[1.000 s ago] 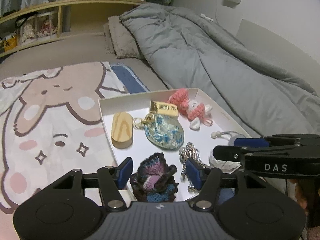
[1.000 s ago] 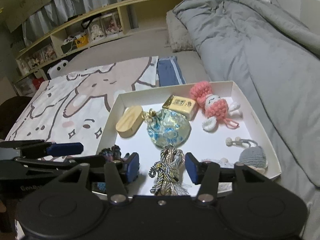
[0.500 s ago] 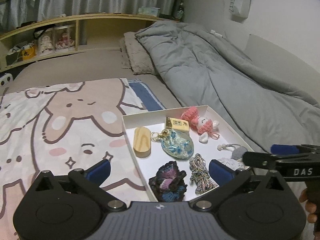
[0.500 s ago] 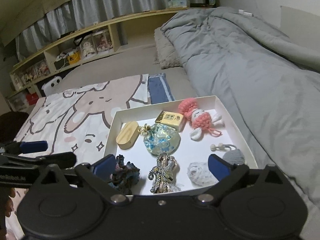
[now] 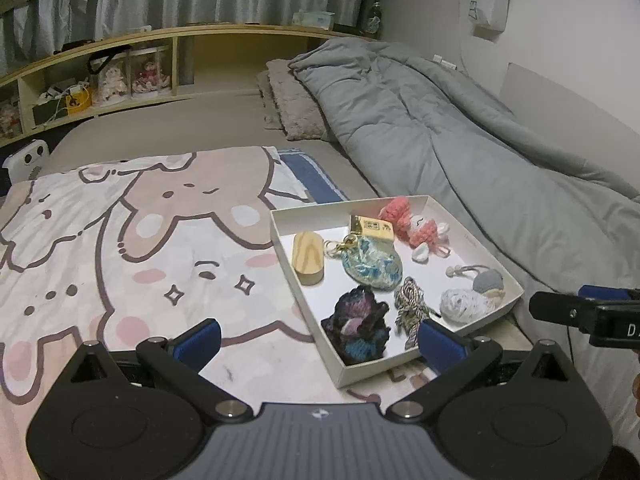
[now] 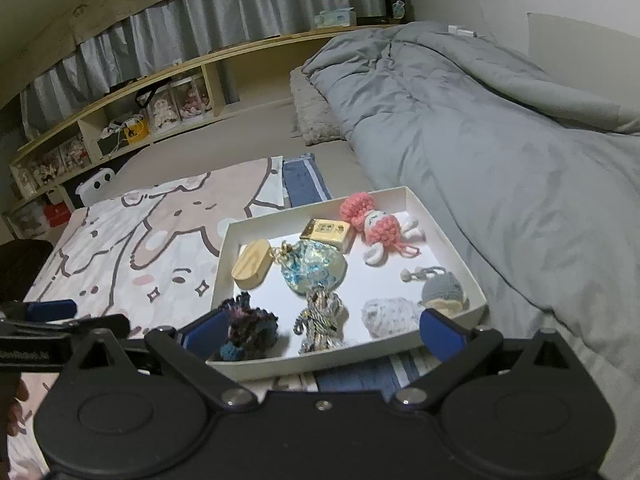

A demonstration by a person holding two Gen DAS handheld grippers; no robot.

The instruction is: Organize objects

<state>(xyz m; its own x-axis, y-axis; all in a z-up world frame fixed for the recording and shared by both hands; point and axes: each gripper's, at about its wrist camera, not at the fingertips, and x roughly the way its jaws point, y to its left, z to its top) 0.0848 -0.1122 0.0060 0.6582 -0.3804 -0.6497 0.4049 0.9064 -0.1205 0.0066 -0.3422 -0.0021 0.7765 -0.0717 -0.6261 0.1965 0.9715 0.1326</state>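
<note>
A white tray (image 5: 380,364) lies on the bed and holds small trinkets. Among them are a dark crochet piece (image 5: 356,330), a braided cord (image 5: 410,306), a blue floral pouch (image 5: 372,266), a wooden oval (image 5: 307,258), a gold box (image 5: 372,226) and a pink crochet doll (image 5: 412,226). My left gripper (image 5: 320,338) hangs open above the tray's near corner, holding nothing. My right gripper (image 6: 322,332) is still opening over the tray's (image 6: 222,256) near edge. The crochet piece (image 6: 248,330) and cord (image 6: 320,318) rest in the tray below its jaws, untouched.
A rumpled grey duvet (image 5: 460,140) lies to the right of the tray and a cartoon-print blanket (image 5: 140,240) to its left. A fuzzy pillow (image 5: 292,104) and a wooden shelf (image 5: 120,64) with boxed figures stand at the far end of the bed.
Both grippers opened wide, letting go of the dark crochet piece and the braided cord, which now lie in the tray. Both then pulled back and up from the tray.
</note>
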